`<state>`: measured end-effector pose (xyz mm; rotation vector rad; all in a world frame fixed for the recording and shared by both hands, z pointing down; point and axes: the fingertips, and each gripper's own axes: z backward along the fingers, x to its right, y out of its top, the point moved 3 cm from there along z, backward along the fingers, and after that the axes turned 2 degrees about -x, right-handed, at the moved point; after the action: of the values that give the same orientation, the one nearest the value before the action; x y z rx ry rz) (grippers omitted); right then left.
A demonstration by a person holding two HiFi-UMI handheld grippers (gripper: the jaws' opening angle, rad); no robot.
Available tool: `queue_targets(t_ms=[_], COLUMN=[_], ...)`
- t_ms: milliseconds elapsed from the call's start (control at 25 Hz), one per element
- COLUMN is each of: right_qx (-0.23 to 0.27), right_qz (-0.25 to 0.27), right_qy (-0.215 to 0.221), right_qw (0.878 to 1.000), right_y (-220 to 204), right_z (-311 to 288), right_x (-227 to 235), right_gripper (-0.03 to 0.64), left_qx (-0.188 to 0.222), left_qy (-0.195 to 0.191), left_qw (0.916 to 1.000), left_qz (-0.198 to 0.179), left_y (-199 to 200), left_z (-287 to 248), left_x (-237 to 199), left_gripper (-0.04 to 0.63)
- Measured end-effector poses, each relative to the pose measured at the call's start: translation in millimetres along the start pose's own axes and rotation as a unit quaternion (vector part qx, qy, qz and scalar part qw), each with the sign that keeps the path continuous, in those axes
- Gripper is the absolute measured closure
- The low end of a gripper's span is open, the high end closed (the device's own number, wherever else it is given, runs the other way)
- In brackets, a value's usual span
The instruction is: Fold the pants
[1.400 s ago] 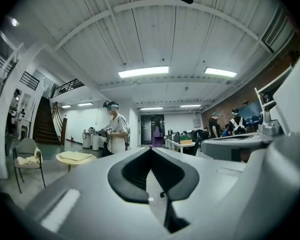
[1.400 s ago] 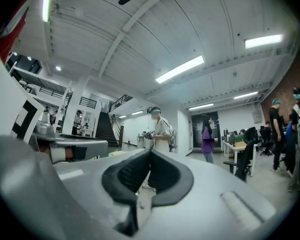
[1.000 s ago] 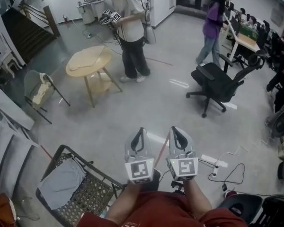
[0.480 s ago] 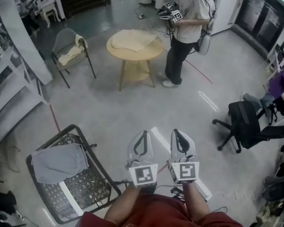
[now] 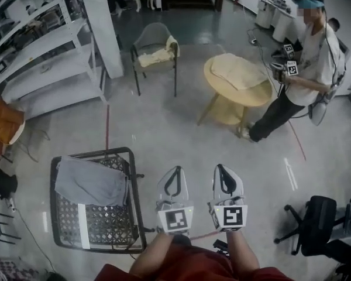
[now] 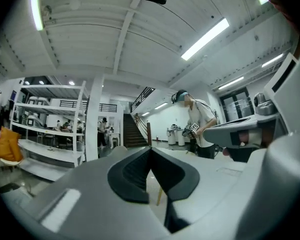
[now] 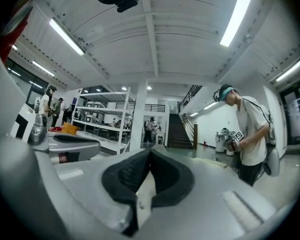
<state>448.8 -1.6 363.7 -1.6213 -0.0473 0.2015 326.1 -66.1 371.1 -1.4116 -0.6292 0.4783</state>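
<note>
Two tools: left gripper [image 5: 174, 170] and right gripper [image 5: 221, 168], side by side at the lower centre of the head view, both pointing level and away from the wearer.
Left gripper state: jaws pressed together [image 6: 150, 150], with nothing between the black pads.
Right gripper state: jaws pressed together [image 7: 150, 153], with nothing held.
Grey pants [image 5: 90, 181]: lower left of the head view, lying rumpled over the upper part of a black mesh chair [image 5: 105, 222]; left of the left gripper and apart from both tools.
Floor [image 5: 164, 127]: grey and glossy, with a thin red line running across it.
Round wooden table [image 5: 234, 99]: upper right of centre, with a beige cloth [image 5: 240, 72] spread on top.
Person in a white shirt [image 5: 316, 57]: at the right edge, just beside the table, carrying another pair of marker-cube grippers.
Grey chair [image 5: 154, 37]: upper centre, with a cream cloth [image 5: 158, 55] on its seat.
White shelving [image 5: 41, 51]: upper left, several tiers.
Black office chair [image 5: 316, 224]: lower right, well apart from the pants.
</note>
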Motion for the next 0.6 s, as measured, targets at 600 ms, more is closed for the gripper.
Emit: queue_targets(t_ms=[600], right_qx=[0.057], right_qz=[0.007], right_qy=[0.227], right_qw=[0.972], right_y=[31], right_z=[-119], right_x=[-66], right_gripper=[0.615], left_qx=[-0.012], left_qy=[0.213], left_qw=[0.9753], left_qz=[-0.059], left_y=[18], left_z=[-13], left_x=[-88], left_gripper=[0.589])
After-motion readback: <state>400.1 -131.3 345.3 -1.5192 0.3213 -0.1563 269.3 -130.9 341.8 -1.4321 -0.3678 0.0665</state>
